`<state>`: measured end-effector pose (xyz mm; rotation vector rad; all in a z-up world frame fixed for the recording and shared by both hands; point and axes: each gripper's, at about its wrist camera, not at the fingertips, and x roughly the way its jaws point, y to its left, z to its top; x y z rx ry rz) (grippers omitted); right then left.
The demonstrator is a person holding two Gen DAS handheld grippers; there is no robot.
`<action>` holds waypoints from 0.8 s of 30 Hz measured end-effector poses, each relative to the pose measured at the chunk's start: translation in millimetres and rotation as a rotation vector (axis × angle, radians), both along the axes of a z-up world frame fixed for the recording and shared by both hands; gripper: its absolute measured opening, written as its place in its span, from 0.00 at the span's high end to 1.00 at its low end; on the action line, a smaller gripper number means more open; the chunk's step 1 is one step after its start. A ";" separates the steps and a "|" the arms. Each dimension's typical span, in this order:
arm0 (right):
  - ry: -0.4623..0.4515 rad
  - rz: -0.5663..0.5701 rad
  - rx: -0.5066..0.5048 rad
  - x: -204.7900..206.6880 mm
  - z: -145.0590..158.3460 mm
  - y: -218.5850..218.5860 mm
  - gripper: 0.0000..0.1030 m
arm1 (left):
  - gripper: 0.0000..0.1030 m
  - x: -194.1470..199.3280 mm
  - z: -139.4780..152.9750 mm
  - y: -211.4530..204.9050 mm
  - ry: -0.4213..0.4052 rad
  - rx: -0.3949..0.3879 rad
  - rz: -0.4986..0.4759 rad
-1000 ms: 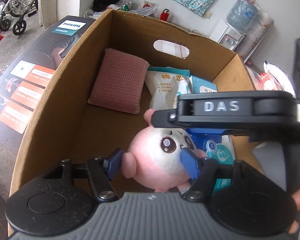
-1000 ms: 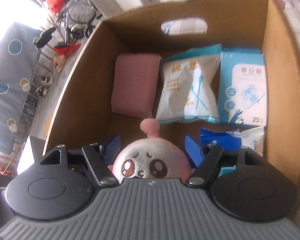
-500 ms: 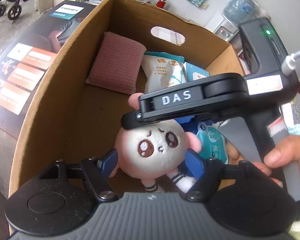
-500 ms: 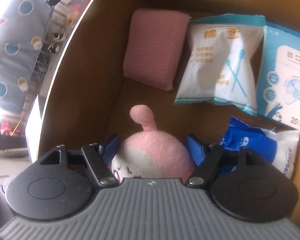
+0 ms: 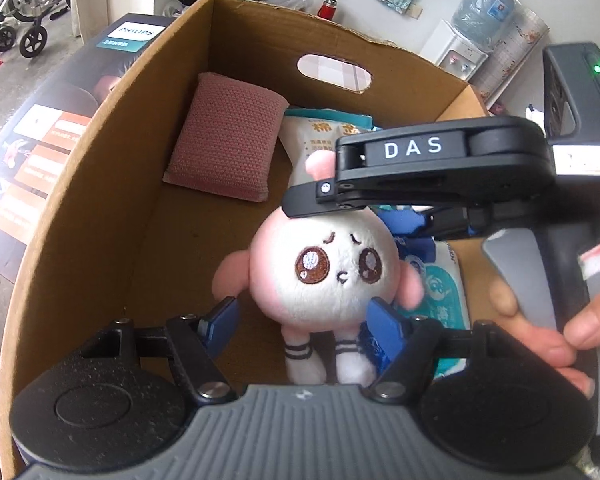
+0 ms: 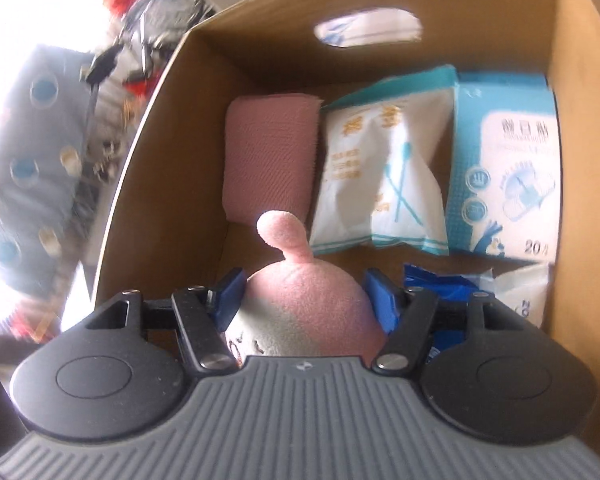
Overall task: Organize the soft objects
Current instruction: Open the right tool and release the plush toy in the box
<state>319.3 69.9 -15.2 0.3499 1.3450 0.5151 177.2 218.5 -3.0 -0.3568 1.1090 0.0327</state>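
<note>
Because the plush toy [image 5: 324, 268] hangs upright inside the cardboard box [image 5: 100, 184], head up and striped legs down, its long axis runs roughly vertical and the right gripper [image 6: 304, 300] comes at it from above and behind the head. In the right wrist view the blue pads [image 6: 230, 296] sit against both sides of the pink head; these jaws have just been closing and now hold the toy at a middling width. The left gripper [image 5: 304, 328] waits lower, its jaws apart with the toy's legs between them; I cannot see either pad pressing on the toy. The right hand is thus the one carrying it. The toy hovers over the bare floor near the box's near left corner, in front of the pink knitted pad [image 6: 268, 156], with the cotton swab bag [image 6: 380, 176] and blue-and-white packet [image 6: 504, 176] along the far edge. Setting it down there probably just needs a descent.
</note>
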 end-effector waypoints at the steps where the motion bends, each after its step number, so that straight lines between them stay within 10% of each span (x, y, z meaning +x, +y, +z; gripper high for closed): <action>1: 0.008 -0.005 -0.002 0.0 -2.7 -0.5 0.37 | 0.30 0.7 -0.5 -0.3 0.001 0.009 0.003; 24: -0.222 -0.024 0.041 -38.9 52.5 -35.2 0.28 | 0.28 -18.5 36.9 -35.2 -0.162 0.093 -0.033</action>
